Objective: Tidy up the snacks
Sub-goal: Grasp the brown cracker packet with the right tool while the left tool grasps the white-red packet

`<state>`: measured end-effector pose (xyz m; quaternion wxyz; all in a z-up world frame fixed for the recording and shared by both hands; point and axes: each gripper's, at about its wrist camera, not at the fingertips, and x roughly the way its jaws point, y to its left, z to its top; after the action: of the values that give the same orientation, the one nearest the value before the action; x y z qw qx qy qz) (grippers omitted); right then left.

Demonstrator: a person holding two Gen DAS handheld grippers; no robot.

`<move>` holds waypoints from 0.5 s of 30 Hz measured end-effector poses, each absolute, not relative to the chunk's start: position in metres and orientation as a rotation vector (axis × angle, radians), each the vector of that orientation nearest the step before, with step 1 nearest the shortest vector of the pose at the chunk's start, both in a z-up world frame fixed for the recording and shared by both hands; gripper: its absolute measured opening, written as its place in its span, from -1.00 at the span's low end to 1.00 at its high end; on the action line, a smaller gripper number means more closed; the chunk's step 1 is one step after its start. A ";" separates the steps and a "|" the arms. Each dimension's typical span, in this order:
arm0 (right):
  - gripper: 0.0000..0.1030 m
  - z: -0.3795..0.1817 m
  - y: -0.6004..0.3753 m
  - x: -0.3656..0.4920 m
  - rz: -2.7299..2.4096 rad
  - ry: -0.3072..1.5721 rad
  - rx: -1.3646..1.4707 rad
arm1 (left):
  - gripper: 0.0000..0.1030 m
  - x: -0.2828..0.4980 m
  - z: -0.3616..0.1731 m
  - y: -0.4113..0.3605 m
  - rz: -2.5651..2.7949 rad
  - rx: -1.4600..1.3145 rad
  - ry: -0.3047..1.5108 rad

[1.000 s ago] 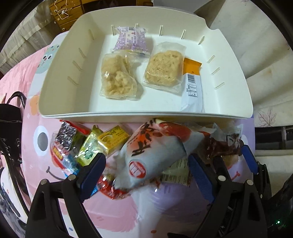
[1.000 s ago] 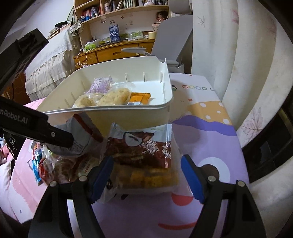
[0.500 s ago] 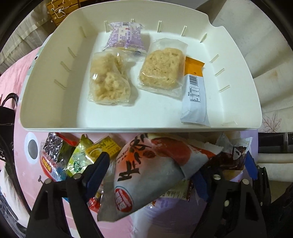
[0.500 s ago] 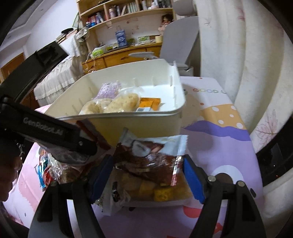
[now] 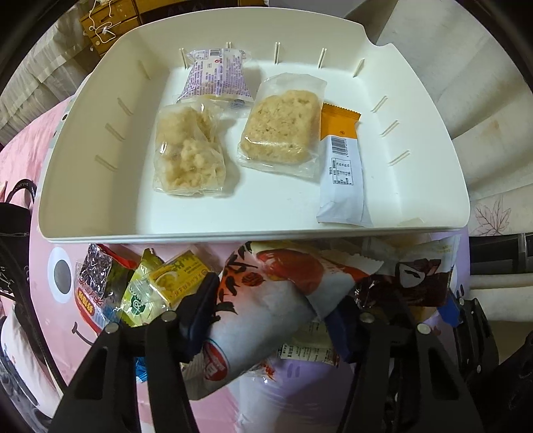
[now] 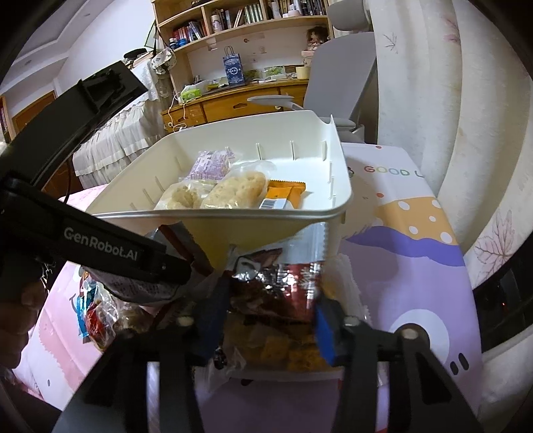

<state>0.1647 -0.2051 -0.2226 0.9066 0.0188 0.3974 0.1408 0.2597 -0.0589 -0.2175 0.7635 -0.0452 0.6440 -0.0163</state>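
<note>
Both jaws are closing, left gripper (image 5: 269,309) on the white pouch (image 5: 266,309), right gripper (image 6: 271,309) on the brown bag (image 6: 276,286), so lift high enough to clear the bin's (image 5: 213,234) near rim.

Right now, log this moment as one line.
left gripper: closing on white-red pouch | right gripper: closing on dark red bag | tray: four snacks

I'm looking into a lived-in home room, a bedroom or study. Wooden bookshelves (image 6: 246,20) crammed with books run along the back wall, a wooden desk (image 6: 233,103) with drawers below them, a grey office chair (image 6: 339,73) beside it, a lace-trimmed cover (image 6: 113,140) left, and a cartoon-print cloth (image 6: 416,239) under everything.
</note>
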 end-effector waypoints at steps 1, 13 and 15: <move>-0.24 -0.222 -0.205 0.164 0.297 0.824 0.041 | 0.06 0.259 -0.216 -0.059 -0.034 -0.098 1.397; -0.67 -0.217 -0.204 0.159 0.355 0.872 0.057 | 0.03 0.245 -0.191 -0.053 -0.031 -0.120 1.355; -0.68 -0.214 -0.204 0.157 0.362 0.875 0.057 | 0.03 0.240 -0.185 -0.050 -0.030 -0.120 1.347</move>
<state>0.1566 -0.2045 -0.2143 0.8895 0.0276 0.4214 0.1744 0.2401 -0.0498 -0.1849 0.7799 -0.0555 0.6233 -0.0140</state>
